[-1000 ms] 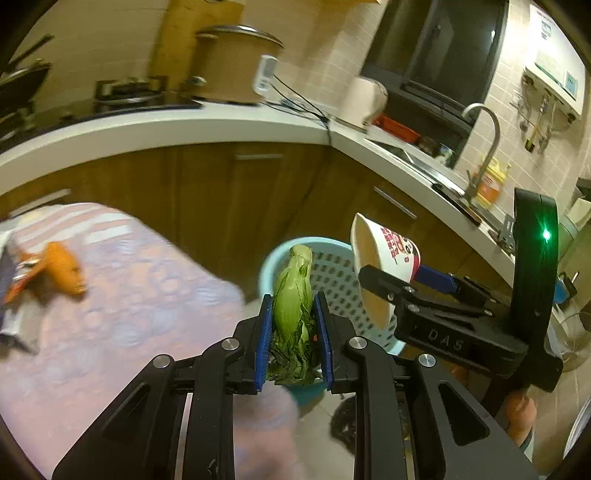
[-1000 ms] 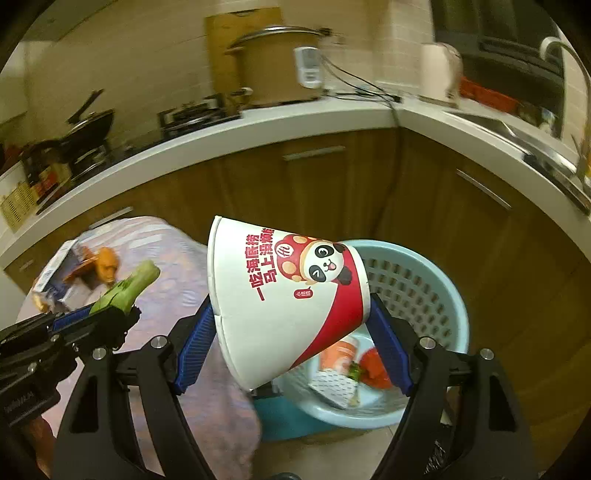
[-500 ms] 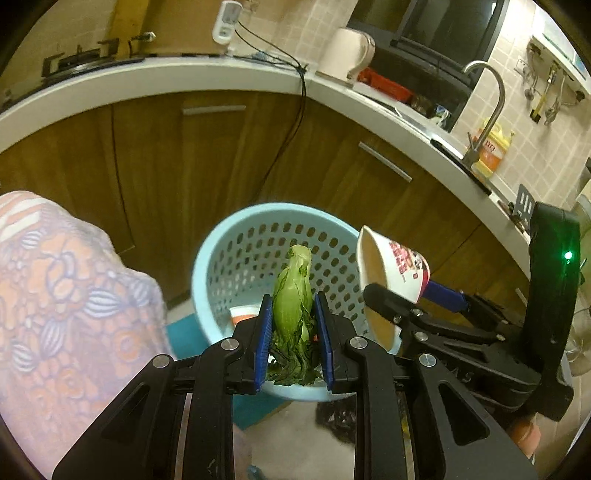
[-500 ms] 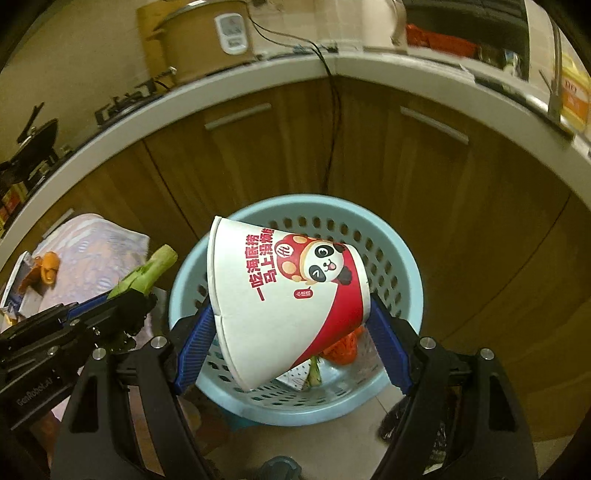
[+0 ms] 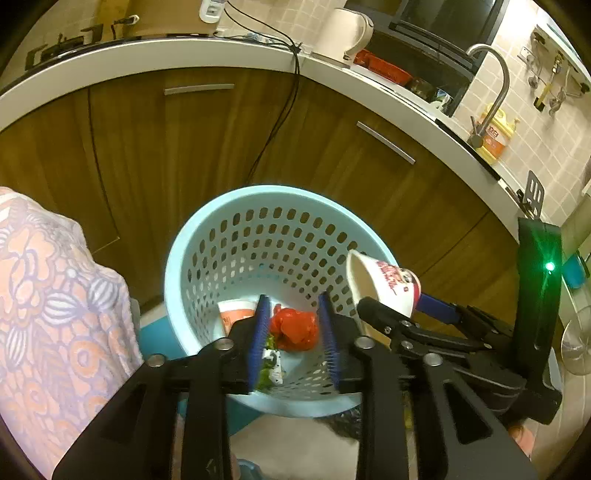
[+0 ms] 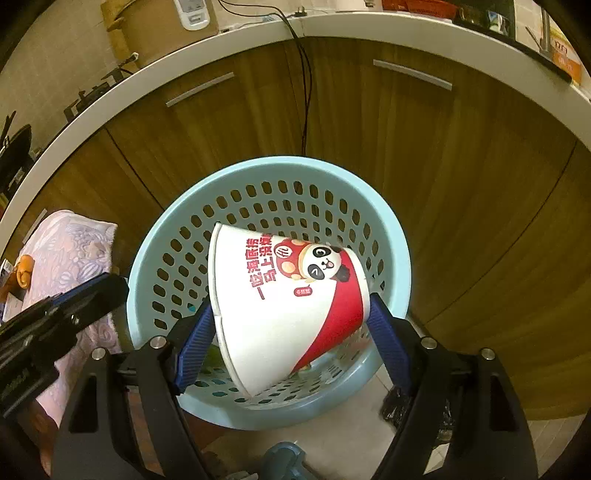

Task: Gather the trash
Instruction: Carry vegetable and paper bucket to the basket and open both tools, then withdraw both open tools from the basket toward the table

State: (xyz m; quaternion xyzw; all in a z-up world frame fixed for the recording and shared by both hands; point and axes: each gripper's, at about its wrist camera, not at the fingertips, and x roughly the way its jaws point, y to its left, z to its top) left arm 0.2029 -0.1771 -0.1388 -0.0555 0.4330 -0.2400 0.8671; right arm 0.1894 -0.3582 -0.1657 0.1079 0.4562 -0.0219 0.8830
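A pale blue perforated basket [image 5: 236, 221] stands on the floor against the brown wooden cabinet fronts [image 5: 140, 133], and everything else sits around it. Directly over its mouth, the left gripper [image 5: 293, 334] hangs with its blue-padded fingers [image 5: 258, 336] spread apart and nothing between them. Through that gap, at the bottom of the basket, lie a crumpled red wrapper [image 5: 295, 328], an orange-and-white cup [image 5: 234, 315] and some green leafy scraps [image 5: 267, 363] beside a bit of printed packaging. Toward the basket's right rim, the right gripper [image 6: 291, 332] pinches a white paper cup [image 6: 284, 310] (red band, panda print and red lettering) on its side, with one blue pad pressed against the open rim and the other against its base. The cup is held above the inside of the basket, not resting on the trash below. To the left of the basket hangs a pink floral cloth [image 5: 48, 306]. Beyond the basket, above the cabinets, runs a white countertop [image 5: 184, 55] carrying a white kettle [image 5: 349, 33], and a curved tap [image 5: 491, 85] stands further right.
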